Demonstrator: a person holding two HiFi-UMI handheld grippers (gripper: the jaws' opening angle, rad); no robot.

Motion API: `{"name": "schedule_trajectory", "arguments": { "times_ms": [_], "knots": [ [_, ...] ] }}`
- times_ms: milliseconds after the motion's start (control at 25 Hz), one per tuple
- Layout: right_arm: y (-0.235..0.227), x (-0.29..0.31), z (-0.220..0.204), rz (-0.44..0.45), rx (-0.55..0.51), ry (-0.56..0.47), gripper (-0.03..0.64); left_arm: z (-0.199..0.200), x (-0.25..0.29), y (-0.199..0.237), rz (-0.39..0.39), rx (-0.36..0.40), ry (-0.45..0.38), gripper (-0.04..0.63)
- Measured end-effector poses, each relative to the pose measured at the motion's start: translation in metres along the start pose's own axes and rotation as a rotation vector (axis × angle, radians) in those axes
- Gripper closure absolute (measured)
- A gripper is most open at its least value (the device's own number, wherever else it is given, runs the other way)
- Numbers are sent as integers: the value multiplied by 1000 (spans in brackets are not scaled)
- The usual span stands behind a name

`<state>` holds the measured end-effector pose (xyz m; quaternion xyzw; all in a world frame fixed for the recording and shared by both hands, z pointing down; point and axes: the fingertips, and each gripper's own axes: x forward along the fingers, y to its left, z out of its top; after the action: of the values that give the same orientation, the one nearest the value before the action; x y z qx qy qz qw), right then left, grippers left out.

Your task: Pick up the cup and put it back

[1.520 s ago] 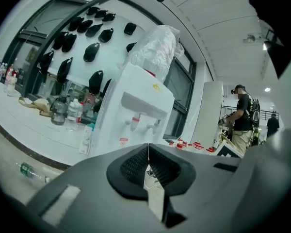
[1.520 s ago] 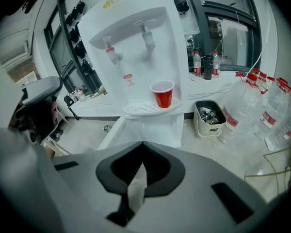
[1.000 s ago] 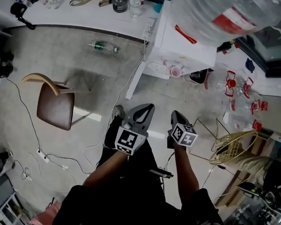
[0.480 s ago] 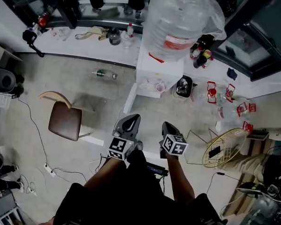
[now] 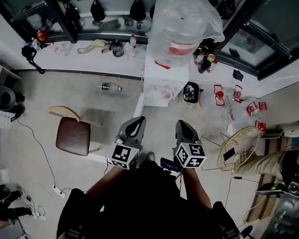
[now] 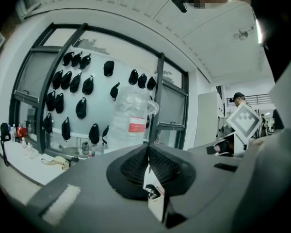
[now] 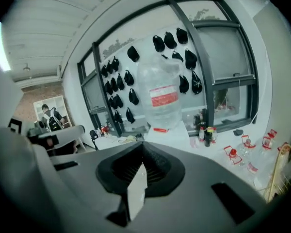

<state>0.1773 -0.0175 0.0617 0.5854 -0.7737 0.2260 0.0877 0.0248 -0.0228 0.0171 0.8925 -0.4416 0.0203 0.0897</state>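
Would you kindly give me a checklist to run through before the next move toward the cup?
1. Left gripper empty: ok, jaws together on nothing.
2. Right gripper ready to grasp: not ok, jaws shut; open them first.
3. Cup located: ok, it sits in the water dispenser recess.
4. Cup upright, and its contents: cannot tell, too small.
5. Big water bottle seated on the dispenser: ok.

The grey floor (image 5: 40, 96) carries a brown chair (image 5: 74, 136) at centre left, a bottle (image 5: 108, 87) lying on its side above it, a white water dispenser (image 5: 162, 81) at top centre, and clear red-capped jugs (image 5: 218, 94) and a gold wire basket (image 5: 236, 151) at right. A white ledge (image 5: 87, 63) along the top holds small bottles (image 5: 117, 48).
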Motion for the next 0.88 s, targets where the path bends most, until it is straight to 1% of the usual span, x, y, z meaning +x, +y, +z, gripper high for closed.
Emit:
{"name": "schedule_trajectory", "arguments": {
  "times_ms": [120,240,440,560,720,880],
  "knots": [
    [28,-26,29,1,-50,-105,621,24,-18,0,-13,2,-55,588],
    [46,-43,38,-11,-55,-162,621,30,-29,-1,-21,-4,-77,588],
    [61,-55,35,8,-60,-185,621,29,-41,1,-6,-28,-97,588],
    [61,-60,34,1,-54,-186,621,28,-44,0,-8,-21,-97,588],
    [59,-63,37,-14,-66,-202,621,31,-47,1,-19,11,-105,588],
    [58,-65,39,-20,-59,-201,621,32,-46,-2,-30,4,-100,588]
  ]
}}
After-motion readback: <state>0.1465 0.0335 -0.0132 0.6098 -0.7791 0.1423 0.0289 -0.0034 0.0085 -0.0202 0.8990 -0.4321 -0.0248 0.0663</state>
